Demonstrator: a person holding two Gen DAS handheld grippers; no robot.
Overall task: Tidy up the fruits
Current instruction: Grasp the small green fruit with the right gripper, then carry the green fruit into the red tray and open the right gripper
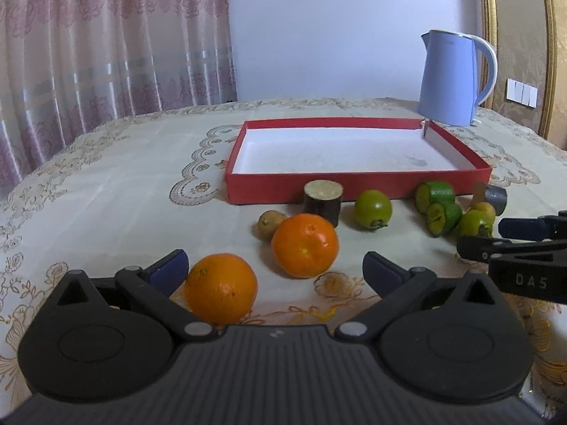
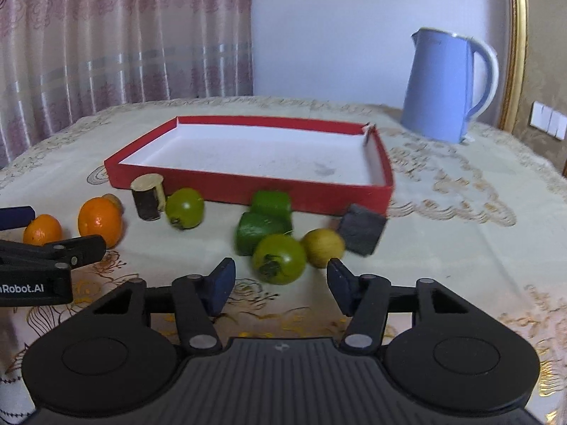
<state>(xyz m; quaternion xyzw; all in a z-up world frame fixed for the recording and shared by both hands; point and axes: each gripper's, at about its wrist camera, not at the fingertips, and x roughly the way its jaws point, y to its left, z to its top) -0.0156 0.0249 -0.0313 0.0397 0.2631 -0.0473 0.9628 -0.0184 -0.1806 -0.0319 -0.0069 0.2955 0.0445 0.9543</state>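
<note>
A red tray with a white floor lies on the table; it also shows in the right wrist view. Fruits lie in front of it. My left gripper is open, with a near orange against its left finger and a second orange just ahead. My right gripper is open and empty, just short of a green persimmon and a yellow fruit. Green cut pieces, another green persimmon and two dark cylinder chunks lie around.
A blue kettle stands behind the tray at the right. A small brown fruit lies behind the second orange. The patterned tablecloth covers the table; a curtain hangs behind at the left.
</note>
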